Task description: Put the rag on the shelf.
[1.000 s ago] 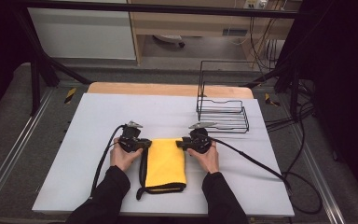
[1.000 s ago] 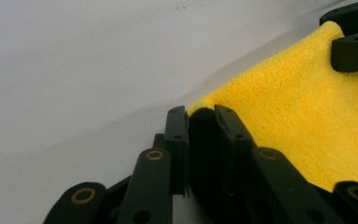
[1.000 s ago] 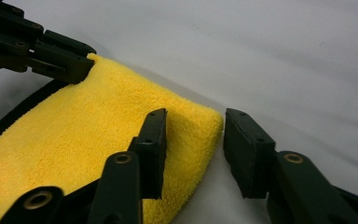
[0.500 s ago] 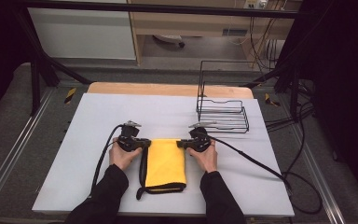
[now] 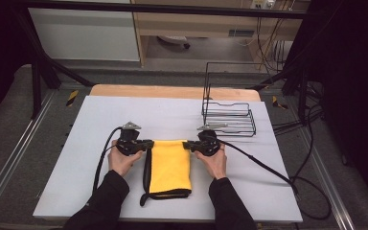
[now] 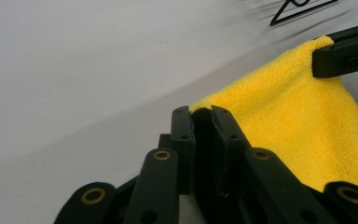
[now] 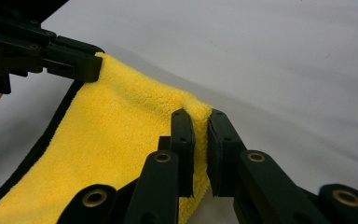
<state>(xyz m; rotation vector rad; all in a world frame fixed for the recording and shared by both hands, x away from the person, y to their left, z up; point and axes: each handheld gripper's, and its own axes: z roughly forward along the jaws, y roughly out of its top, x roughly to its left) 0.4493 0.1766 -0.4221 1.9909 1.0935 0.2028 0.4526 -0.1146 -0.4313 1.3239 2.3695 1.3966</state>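
Note:
A folded yellow cloth [image 5: 170, 165] with a black hem lies on the white table [image 5: 91, 124] between the two hands. My left gripper [image 5: 148, 143] is shut on the cloth's far left corner, its jaws pinching the yellow cloth [image 6: 303, 116]. My right gripper [image 5: 186, 144] is shut on the far right corner, with the yellow cloth [image 7: 121, 140] caught between its jaws. In the left gripper view my left gripper [image 6: 201, 113] points at the right gripper's jaws across the cloth. In the right gripper view my right gripper [image 7: 200, 114] faces the left one.
A black wire rack [image 5: 227, 112] stands at the table's back right, just behind the right hand. Cables trail from both grippers, the right one running off toward the right edge. A wooden strip [image 5: 172, 91] borders the far edge.
Both hands have shifted slightly forward and up with the cloth's far edge held; otherwise the scene is unchanged.

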